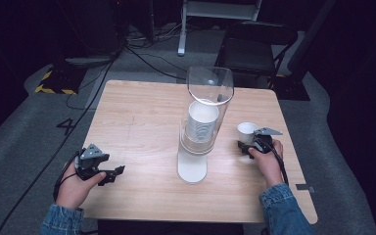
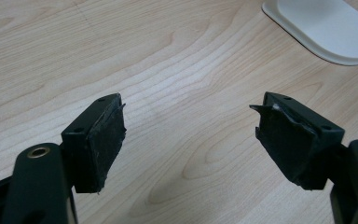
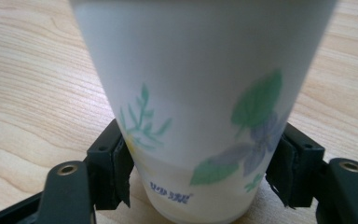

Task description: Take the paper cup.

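A white paper cup (image 1: 247, 131) with green leaves and blue flowers (image 3: 200, 93) stands upright on the wooden table (image 1: 142, 112), right of centre. My right gripper (image 1: 246, 145) (image 3: 200, 182) is shut on its lower part, one pad pressed against each side. At the table's middle stands a clear tube dispenser (image 1: 205, 122) holding a stack of white cups on a white oval base (image 1: 192, 169) (image 2: 326, 28). My left gripper (image 1: 116, 175) (image 2: 189, 121) hovers low over the near left of the table, open, with bare wood between its jaws.
A black folding chair (image 1: 257, 44) stands behind the table's far right corner. Cables (image 1: 142, 54) run over the grey floor at the back, near a yellow-and-black striped edge (image 1: 54, 83). The table's left half is bare wood.
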Action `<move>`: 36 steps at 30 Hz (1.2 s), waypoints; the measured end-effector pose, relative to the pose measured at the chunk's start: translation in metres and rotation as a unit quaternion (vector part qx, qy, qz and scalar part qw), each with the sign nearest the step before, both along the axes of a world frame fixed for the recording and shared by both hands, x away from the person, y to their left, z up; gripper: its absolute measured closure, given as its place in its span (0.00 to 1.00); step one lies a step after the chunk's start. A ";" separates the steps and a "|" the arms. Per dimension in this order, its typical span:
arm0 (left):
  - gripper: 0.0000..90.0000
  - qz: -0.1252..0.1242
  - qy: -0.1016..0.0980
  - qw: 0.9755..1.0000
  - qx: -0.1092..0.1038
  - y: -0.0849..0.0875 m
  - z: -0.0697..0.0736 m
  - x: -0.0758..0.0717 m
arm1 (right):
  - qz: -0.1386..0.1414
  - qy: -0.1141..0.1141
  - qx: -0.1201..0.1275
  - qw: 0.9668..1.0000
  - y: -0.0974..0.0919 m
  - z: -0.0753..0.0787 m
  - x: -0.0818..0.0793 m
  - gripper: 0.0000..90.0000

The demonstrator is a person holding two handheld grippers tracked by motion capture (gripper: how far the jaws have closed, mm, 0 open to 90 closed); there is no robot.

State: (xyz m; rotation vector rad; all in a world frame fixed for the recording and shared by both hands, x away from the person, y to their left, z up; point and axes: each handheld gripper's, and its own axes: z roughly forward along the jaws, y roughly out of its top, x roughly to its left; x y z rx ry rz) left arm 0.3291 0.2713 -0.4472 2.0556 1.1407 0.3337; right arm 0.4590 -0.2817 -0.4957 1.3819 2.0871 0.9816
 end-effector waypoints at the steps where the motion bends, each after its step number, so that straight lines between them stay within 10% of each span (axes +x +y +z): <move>1: 0.26 0.002 0.001 1.000 0.000 -0.001 0.000 0.000 | 0.001 0.001 0.000 1.000 0.000 0.000 0.000 0.36; 23: 0.26 -0.008 0.000 1.000 0.000 -0.005 0.001 0.005 | -0.008 0.005 0.005 1.000 -0.008 0.000 -0.009 0.18; 36: 0.26 -0.009 -0.010 1.000 -0.002 -0.005 0.002 0.005 | 0.006 -0.026 0.026 0.999 -0.028 0.028 -0.049 0.18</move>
